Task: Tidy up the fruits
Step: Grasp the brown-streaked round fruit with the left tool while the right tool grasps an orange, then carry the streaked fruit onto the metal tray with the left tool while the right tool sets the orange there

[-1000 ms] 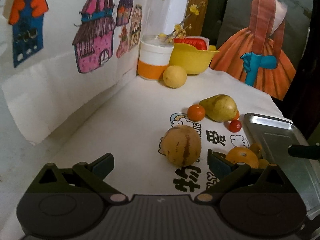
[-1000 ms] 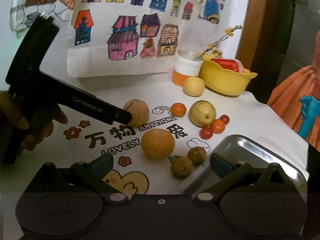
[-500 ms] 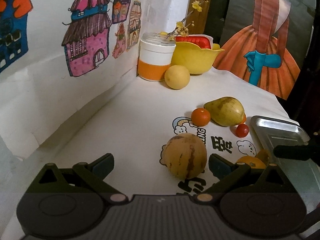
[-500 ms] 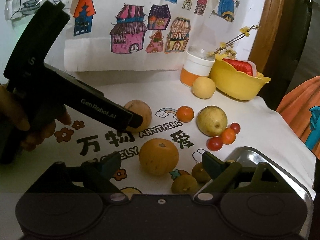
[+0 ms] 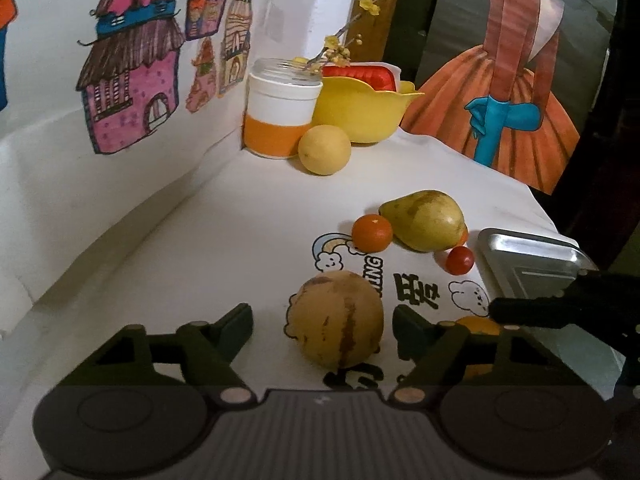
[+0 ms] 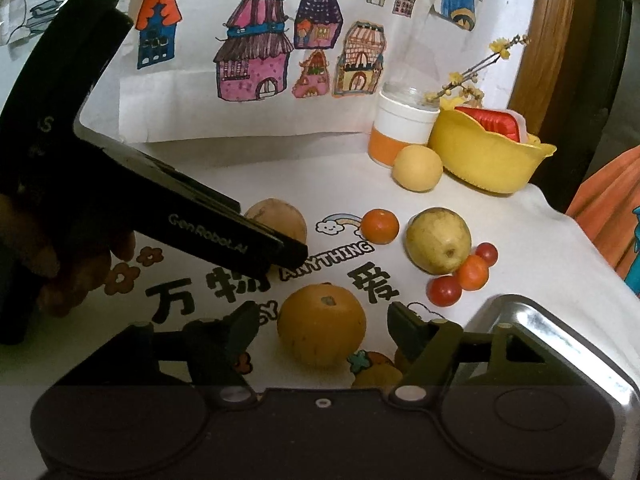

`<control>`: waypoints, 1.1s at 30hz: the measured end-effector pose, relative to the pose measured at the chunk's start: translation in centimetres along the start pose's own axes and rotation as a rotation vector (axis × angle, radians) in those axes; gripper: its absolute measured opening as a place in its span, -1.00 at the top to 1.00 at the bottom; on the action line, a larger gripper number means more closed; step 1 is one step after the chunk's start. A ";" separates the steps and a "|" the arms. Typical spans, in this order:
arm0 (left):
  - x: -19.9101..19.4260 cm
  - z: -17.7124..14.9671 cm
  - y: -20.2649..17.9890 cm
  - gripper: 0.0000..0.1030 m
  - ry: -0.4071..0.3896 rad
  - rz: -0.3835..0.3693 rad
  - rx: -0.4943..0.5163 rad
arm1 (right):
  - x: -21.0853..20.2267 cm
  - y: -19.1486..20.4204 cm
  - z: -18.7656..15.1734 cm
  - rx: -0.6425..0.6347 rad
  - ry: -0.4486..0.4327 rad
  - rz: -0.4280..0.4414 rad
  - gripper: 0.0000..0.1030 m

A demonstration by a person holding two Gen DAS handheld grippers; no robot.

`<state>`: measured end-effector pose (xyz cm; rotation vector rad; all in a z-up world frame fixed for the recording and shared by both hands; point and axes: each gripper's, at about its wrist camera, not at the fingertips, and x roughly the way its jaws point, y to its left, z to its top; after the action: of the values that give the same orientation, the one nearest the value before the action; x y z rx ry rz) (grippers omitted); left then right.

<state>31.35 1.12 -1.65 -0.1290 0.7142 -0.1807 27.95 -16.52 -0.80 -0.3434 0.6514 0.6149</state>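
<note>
Both grippers have been brought nearer the fruit since the earlier frame. The left gripper (image 5: 322,328), jaws apart, brackets the tan melon (image 5: 336,322); the right gripper (image 6: 320,330), jaws apart, brackets the orange (image 6: 322,324), left of the steel tray (image 6: 560,344). Both fruits look firm, round and prone to rolling, so a hold across the widest part is advised.

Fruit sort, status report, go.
Both tools open, empty. Left tool around tan fruit; right tool around orange. Tray bare, path clear.

Black left gripper (image 6: 280,252) with white "GenRobot.AI" lettering, dark green finger pads (image 6: 240,330)
</note>
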 end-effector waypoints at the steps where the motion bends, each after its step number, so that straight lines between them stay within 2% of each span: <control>1: 0.0 0.0 -0.1 -0.48 0.000 0.000 0.001 | 0.1 -0.1 0.0 0.003 0.003 0.004 -0.35; 3: 0.1 0.1 0.0 -0.38 -0.001 0.000 -0.003 | 0.3 -0.1 -0.1 0.007 0.008 0.013 -0.31; 7: 0.2 0.1 0.1 -0.31 -0.006 -0.006 -0.006 | 0.6 -0.2 -0.3 0.014 0.019 0.024 -0.21; 14: 0.3 0.1 -0.4 -0.05 -0.006 -0.020 0.006 | 0.8 -0.2 -0.3 0.018 0.015 0.024 -0.12; 22: 0.2 -0.1 -0.6 -0.03 -0.005 -0.017 0.009 | 0.6 0.2 -0.3 -0.002 0.006 0.012 0.04; 33: -0.9 -0.7 -0.9 -0.01 0.017 -0.033 -0.025 | -0.9 1.2 -0.8 -0.022 -0.001 0.046 0.07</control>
<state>30.14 0.38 -1.42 -0.1632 0.7320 -0.2045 26.29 -16.31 -0.93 -0.3495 0.6537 0.6662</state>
